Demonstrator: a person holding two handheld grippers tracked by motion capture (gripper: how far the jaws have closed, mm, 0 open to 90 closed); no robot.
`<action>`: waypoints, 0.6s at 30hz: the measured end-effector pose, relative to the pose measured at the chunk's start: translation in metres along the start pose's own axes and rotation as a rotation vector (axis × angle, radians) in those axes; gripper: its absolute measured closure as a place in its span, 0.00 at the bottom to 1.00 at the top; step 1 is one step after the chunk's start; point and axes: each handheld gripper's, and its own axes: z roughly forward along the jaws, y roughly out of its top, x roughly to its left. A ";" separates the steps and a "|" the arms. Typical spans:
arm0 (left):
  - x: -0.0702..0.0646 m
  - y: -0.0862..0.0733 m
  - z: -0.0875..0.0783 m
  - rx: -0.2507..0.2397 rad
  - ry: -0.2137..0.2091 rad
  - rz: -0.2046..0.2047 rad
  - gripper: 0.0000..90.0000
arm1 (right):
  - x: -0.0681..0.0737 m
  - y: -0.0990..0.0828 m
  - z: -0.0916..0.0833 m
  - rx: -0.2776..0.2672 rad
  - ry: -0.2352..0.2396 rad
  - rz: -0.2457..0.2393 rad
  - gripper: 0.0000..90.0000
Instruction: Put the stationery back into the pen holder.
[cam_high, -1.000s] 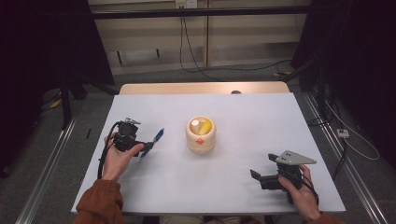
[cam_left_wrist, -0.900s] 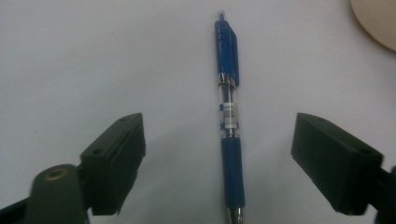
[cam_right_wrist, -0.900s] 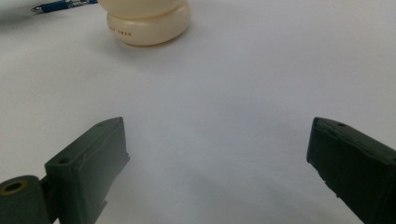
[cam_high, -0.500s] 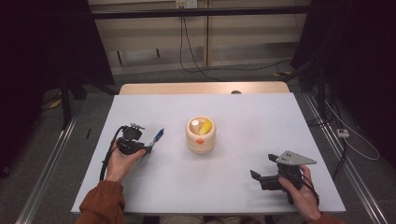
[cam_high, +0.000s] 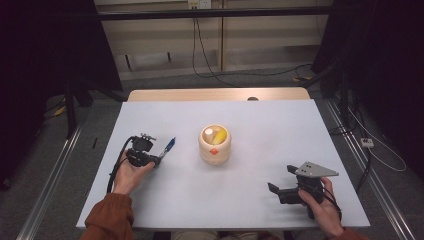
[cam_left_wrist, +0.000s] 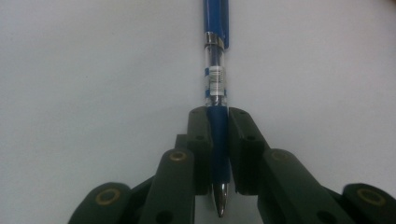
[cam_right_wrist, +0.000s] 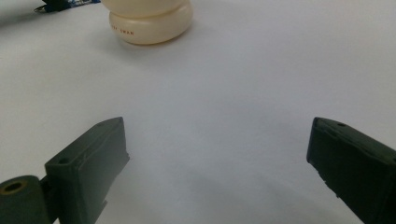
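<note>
Near the tabletop's (cam_high: 300, 125) left edge, the left gripper (cam_left_wrist: 219, 140), its jaws just closing, clamps a blue pen (cam_left_wrist: 215, 79) by its grip end; held so far back, it could pivot. The right gripper (cam_right_wrist: 219, 163) stands open.

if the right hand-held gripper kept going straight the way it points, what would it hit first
Probably the cream pot. The right hand-held gripper has open jaws over bare table, and the pot sits ahead, a little left of centre in the right gripper view, so it might only be grazed; depth is hard to judge.
</note>
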 end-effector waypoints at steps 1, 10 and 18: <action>0.001 0.000 -0.001 0.008 -0.003 0.003 0.89 | 0.000 0.000 0.000 0.000 0.000 0.002 0.05; 0.006 0.000 -0.010 -0.067 -0.085 -0.002 0.89 | 0.000 0.000 0.000 0.000 0.000 0.001 0.05; 0.001 0.005 -0.028 -0.150 -0.122 0.036 0.89 | 0.000 0.000 0.000 -0.002 0.002 0.001 0.05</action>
